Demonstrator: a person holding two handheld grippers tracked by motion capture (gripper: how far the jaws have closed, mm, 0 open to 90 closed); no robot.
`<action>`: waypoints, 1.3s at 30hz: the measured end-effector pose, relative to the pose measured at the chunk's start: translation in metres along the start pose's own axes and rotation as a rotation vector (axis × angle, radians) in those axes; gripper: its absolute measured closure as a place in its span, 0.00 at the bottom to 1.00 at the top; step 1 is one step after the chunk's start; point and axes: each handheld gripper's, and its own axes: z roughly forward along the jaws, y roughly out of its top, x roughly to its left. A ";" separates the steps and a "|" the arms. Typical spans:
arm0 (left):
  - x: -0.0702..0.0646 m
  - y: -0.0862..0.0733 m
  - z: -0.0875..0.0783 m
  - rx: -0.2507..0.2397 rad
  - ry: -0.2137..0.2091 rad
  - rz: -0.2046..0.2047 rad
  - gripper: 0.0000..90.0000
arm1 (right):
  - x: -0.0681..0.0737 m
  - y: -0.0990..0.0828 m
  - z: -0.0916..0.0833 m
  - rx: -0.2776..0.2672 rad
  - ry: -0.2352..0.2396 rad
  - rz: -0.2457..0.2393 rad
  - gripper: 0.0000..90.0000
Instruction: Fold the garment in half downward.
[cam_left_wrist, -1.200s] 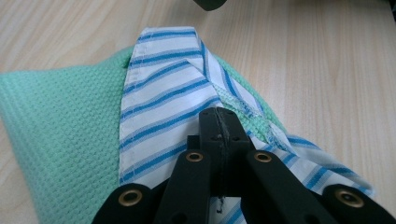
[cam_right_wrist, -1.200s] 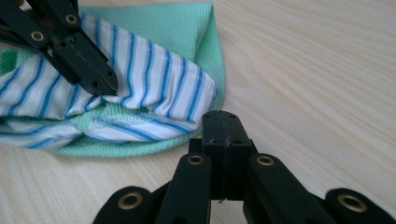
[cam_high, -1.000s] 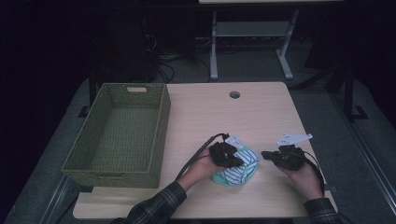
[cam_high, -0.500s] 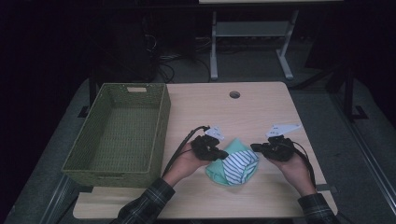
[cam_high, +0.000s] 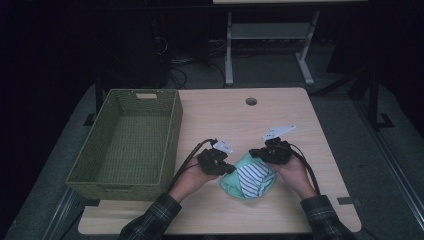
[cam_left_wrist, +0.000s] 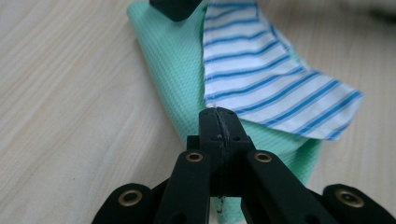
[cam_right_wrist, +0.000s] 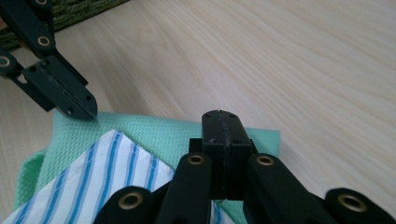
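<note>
A folded mint-green cloth (cam_high: 235, 184) with a blue-and-white striped layer (cam_high: 252, 179) on top lies flat near the table's front edge. My left gripper (cam_high: 227, 170) is at the cloth's left corner, and in the left gripper view its jaws (cam_left_wrist: 218, 114) are shut with the tip over the green fabric (cam_left_wrist: 173, 70). My right gripper (cam_high: 256, 153) is at the far right corner, jaws shut, tip over the cloth's edge (cam_right_wrist: 261, 135). No fabric shows between either pair of jaws. The right gripper view has the left gripper (cam_right_wrist: 81, 109) touching the cloth's corner.
An empty woven green basket (cam_high: 172, 135) stands at the table's left side, close to the left hand. Bare wooden tabletop (cam_high: 250, 125) stretches beyond the cloth to a round cable hole (cam_high: 251, 101). Off the table's far edge are a desk frame and cables on the floor.
My left gripper slid left off the top of the cloth to its left corner. My right gripper came in from the right to the cloth's far corner. The cloth stayed in place.
</note>
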 end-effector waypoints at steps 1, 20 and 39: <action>0.000 -0.001 0.002 0.010 0.002 0.002 0.99 | 0.000 -0.001 0.003 0.006 0.000 -0.009 1.00; -0.002 -0.005 0.010 0.075 0.036 0.038 0.99 | -0.002 -0.007 0.020 0.072 -0.015 -0.007 1.00; -0.009 -0.005 0.019 0.117 0.053 0.021 0.99 | -0.011 -0.018 0.016 0.132 -0.067 -0.026 1.00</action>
